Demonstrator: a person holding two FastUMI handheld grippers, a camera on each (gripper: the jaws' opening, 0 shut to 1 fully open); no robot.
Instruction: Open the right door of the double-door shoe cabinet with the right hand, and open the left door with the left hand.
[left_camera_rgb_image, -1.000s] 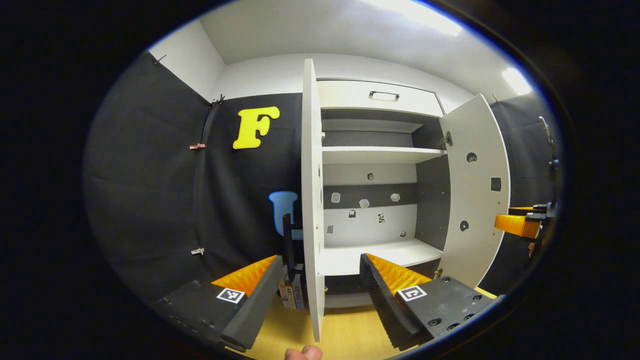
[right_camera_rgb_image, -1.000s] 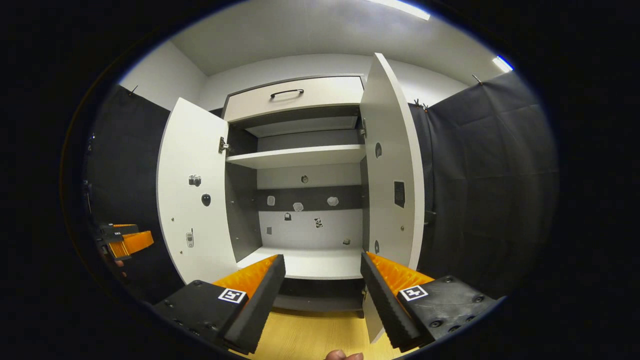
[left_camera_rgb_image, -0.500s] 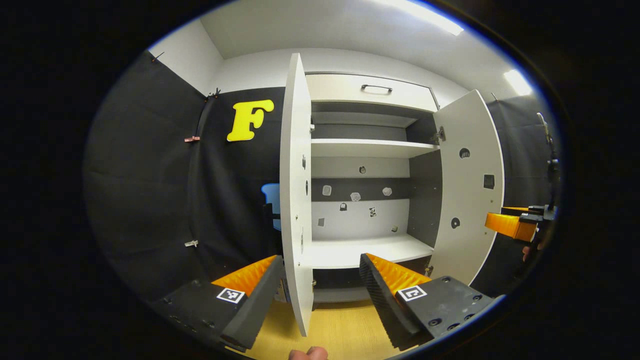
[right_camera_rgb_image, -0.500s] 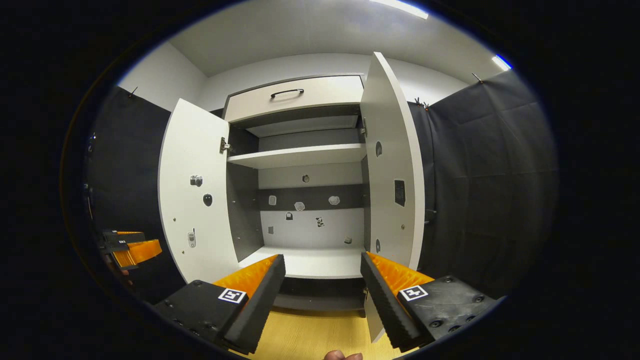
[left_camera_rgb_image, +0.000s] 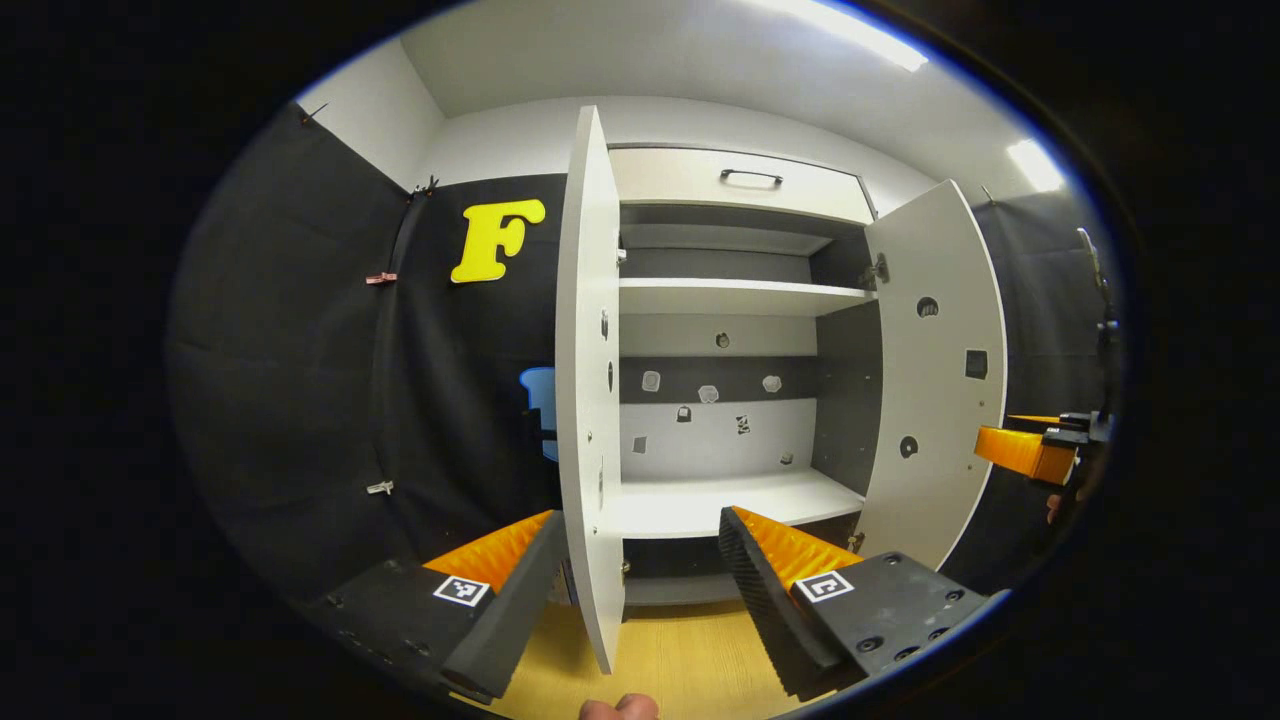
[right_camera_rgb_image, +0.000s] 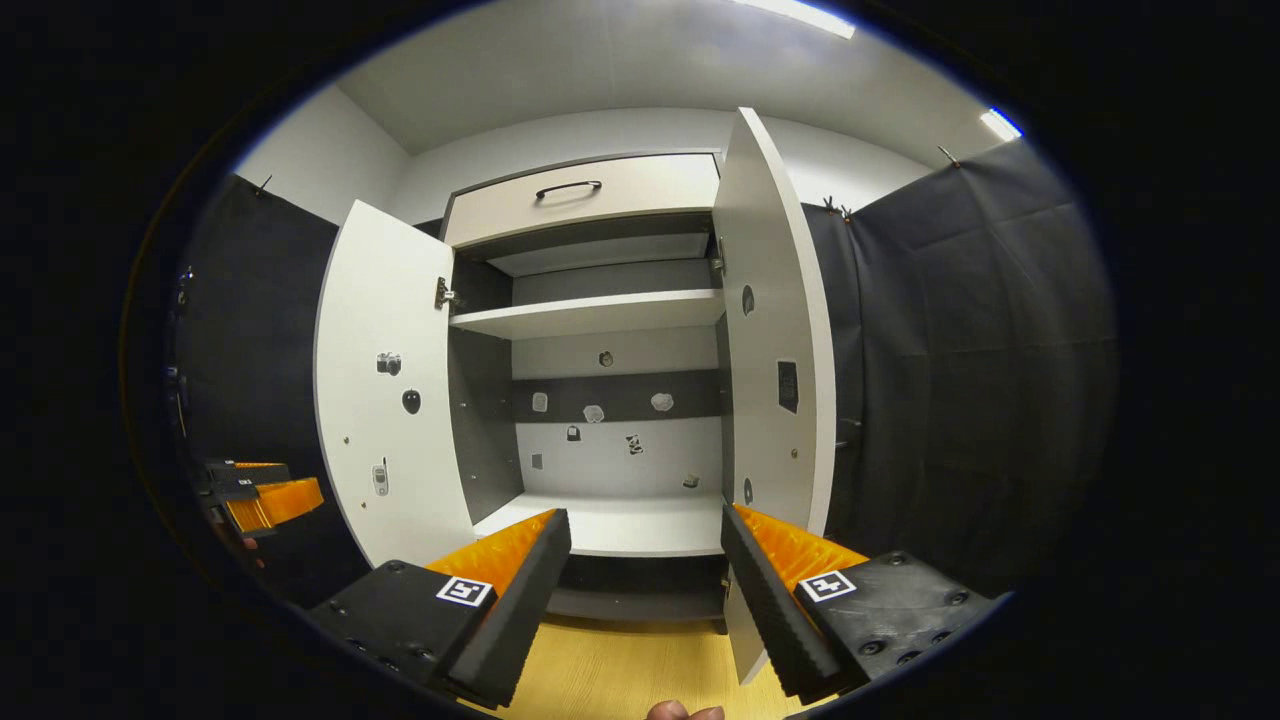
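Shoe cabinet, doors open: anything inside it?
The white double-door shoe cabinet holds no shoes: one bare white upper shelf, a bare white bottom board, and small stickers on its back panel. The drawer with a dark handle above is shut, contents hidden.

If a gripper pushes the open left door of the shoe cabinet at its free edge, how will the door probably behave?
The left door looks like a flat rigid board, so it would probably swing as one piece, not bend. A metal hinge shows at its top, so it should turn about that side. Standing wide open with neither gripper on it, it likely moves with a light push.
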